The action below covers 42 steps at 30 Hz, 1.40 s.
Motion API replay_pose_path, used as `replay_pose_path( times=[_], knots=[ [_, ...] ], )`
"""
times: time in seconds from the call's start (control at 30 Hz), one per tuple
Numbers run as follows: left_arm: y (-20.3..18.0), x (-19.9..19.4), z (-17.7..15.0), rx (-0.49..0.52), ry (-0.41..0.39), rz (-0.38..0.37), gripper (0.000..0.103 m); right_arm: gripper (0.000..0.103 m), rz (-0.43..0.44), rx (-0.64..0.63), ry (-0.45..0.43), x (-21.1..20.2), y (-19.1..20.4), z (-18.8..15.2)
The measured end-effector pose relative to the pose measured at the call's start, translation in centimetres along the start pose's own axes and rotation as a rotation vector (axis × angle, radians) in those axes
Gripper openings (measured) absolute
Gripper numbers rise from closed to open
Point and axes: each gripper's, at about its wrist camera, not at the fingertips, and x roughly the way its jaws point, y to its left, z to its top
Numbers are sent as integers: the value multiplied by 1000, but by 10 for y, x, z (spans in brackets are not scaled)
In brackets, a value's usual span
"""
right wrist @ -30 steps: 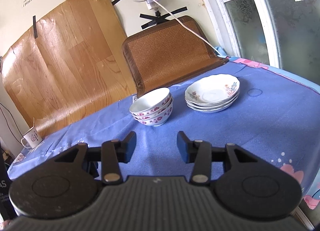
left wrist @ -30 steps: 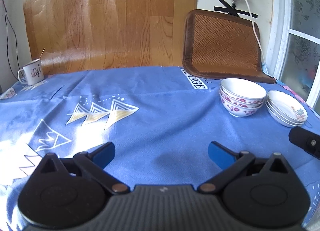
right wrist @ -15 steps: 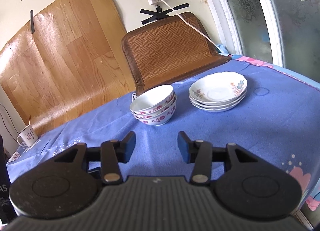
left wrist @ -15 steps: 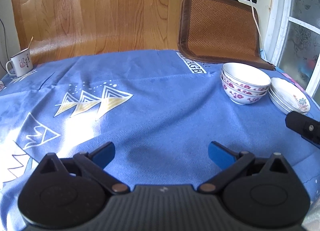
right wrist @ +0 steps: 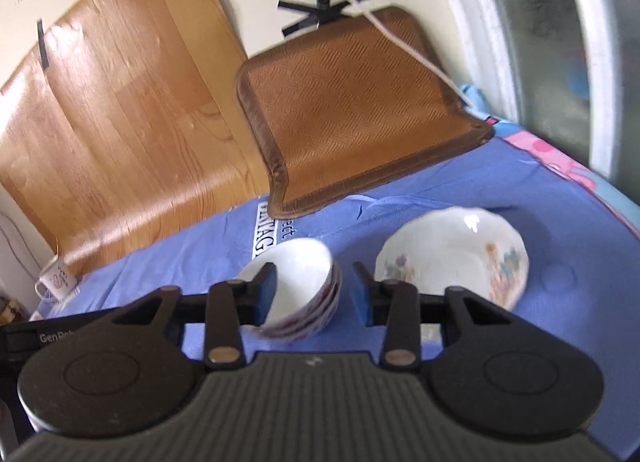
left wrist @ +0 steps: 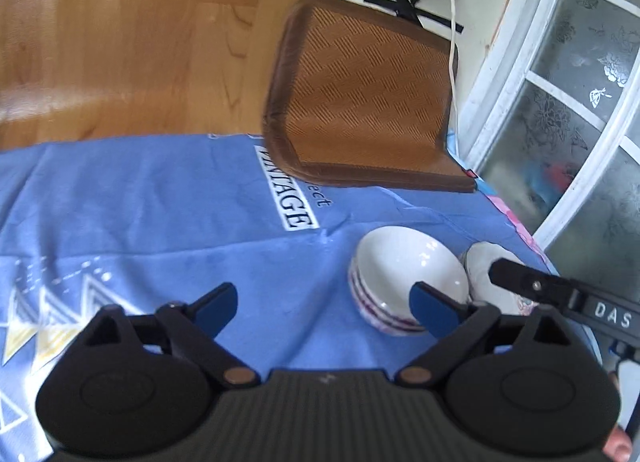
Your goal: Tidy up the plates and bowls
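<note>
Near the far right corner of the blue tablecloth (left wrist: 168,197), the stack of bowls (right wrist: 308,286) and the stack of plates (right wrist: 452,258) stand just beside each other, each already nested and upright. Judged from that, the sorting looks largely done; whether either stack is meant to go elsewhere cannot be told.

Both grippers have just been closing a little. The left gripper (left wrist: 326,308) stands wide open with nothing between its blue pads; its right pad is in front of the bowls' near rim, and contact cannot be told. The right gripper (right wrist: 314,292) is partly open, its jaws on either side of the bowls' right rim in the picture, yet the pads do not appear to press on it, so I judge nothing is held. Its finger also shows in the left wrist view, over the plates.

Behind the crockery a brown woven mat (right wrist: 352,109) leans against the wall at the table's far edge, with a white cable (left wrist: 453,37) hanging over it. A mug (right wrist: 56,282) sits well apart at the far left edge. Motion blur softens both views. The two grippers crowd the same stack, which I judge the main hindrance.
</note>
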Motion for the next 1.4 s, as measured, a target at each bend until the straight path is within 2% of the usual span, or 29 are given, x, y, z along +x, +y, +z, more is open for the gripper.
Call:
replay_pose_path(
  times=[0.07, 0.23, 0.57, 0.67, 0.73, 0.77, 0.8, 0.97, 1.1, 1.2, 1.3, 1.37, 1.4],
  knots=[
    [-1, 15, 7, -22, 31, -11, 91, 38, 11, -14, 45, 13, -4, 11],
    [4, 44, 12, -95, 104, -49, 76, 33, 43, -19, 166, 48, -11, 22],
    [-1, 67, -2, -139, 161, -96, 75, 32, 65, -60, 284, 84, -13, 29],
    [0, 69, -6, -150, 143, -90, 60, 26, 98, -37, 335, 94, -14, 27],
    [6, 67, -4, -180, 148, -120, 33, 25, 107, -18, 338, 93, -14, 27],
    [9, 67, -3, -199, 155, -151, 27, 24, 110, -8, 340, 92, -14, 27],
    [11, 65, -3, -208, 151, -141, 23, 24, 103, 0, 340, 89, -13, 27],
    [11, 44, -3, -162, 98, -51, 22, 23, 149, 100, 382, 84, -9, 20],
    [24, 19, -4, -142, 31, 40, 22, 23, 215, 126, 426, 89, 13, 5],
    [44, 10, -4, -186, 38, 61, 23, 23, 240, 127, 460, 93, 30, -5],
    [53, 11, -7, -188, 54, 55, 23, 23, 245, 117, 469, 94, 37, -11],
    [56, 14, -9, -195, 65, 45, 32, 25, 253, 111, 462, 93, 41, -9],
    [58, 17, -10, -200, 77, 26, 41, 27, 254, 105, 461, 94, 43, -8]
  ],
)
